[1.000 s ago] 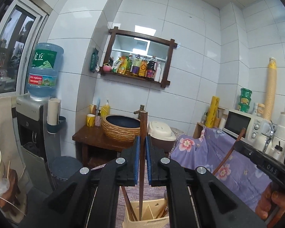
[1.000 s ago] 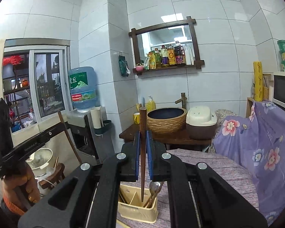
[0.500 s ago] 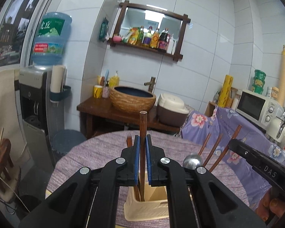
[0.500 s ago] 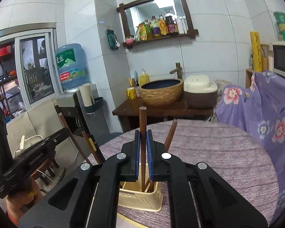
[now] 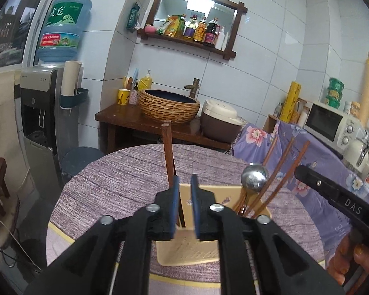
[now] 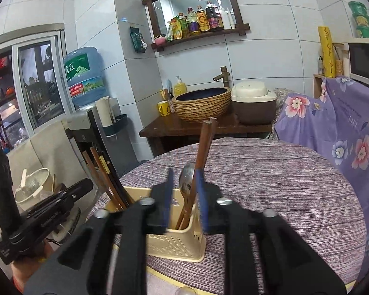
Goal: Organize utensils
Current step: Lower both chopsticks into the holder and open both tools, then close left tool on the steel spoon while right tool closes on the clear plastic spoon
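brown chopsticks (image 5: 168, 152) stand in beige caddy (image 6: 182, 242), l tongs (image 5: 184, 196) & r tongs (image 6: 184, 196) both parted.

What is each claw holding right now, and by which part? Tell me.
Nothing. The left claw and the right claw are both open; the chopsticks stand loose in the utensil basket.

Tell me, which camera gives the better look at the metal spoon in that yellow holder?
The right wrist view: the spoon faces the camera, bowl standing in the holder beside brown chopsticks. The left wrist view shows only the rounded back of its bowl.
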`<state>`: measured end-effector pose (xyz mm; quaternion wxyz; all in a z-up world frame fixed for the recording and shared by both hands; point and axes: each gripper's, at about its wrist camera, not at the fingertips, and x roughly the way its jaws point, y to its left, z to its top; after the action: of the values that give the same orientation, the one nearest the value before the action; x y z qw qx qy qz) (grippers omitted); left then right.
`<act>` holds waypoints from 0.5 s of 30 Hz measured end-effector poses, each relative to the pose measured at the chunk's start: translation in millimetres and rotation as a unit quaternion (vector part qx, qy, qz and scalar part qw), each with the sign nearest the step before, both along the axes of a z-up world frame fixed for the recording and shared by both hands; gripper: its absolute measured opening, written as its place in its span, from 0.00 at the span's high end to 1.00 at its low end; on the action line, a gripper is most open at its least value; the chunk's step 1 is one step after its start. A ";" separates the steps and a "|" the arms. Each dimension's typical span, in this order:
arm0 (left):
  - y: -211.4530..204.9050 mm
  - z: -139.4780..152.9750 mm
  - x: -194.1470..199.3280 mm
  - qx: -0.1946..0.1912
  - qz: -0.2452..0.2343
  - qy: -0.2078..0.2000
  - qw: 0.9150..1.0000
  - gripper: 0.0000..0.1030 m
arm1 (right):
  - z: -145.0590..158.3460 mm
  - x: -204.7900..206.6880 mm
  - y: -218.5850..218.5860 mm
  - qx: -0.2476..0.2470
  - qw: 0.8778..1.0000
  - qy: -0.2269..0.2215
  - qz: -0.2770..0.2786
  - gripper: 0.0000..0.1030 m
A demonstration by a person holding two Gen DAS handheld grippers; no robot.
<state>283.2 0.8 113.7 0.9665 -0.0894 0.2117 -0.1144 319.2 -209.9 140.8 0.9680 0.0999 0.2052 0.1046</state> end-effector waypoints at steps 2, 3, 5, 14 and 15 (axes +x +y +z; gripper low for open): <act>0.3 -6.0 -9.6 0.008 0.000 0.004 1.000 0.52 | -5.9 -8.4 -0.5 -0.004 1.000 0.003 -0.002 0.52; 0.9 -11.0 -15.1 0.010 0.000 0.007 1.000 0.51 | -9.9 -12.4 -0.7 -0.007 1.000 0.006 -0.002 0.52; 1.3 -24.6 -25.5 0.018 -0.004 0.025 1.000 0.51 | -23.8 -23.4 -1.2 -0.016 1.000 0.019 -0.002 0.49; -8.6 -97.7 -73.3 0.041 -0.029 0.117 0.992 0.51 | -116.2 -73.4 1.3 -0.071 0.990 0.120 -0.007 0.48; -11.5 -102.8 -78.1 0.047 -0.034 0.122 0.991 0.51 | -124.8 -78.1 1.4 -0.072 0.989 0.132 -0.009 0.48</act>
<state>205.1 -10.7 10.9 0.9322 -0.0497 0.3360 -0.1253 241.1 -208.5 16.0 0.9381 0.0449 0.3368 0.0671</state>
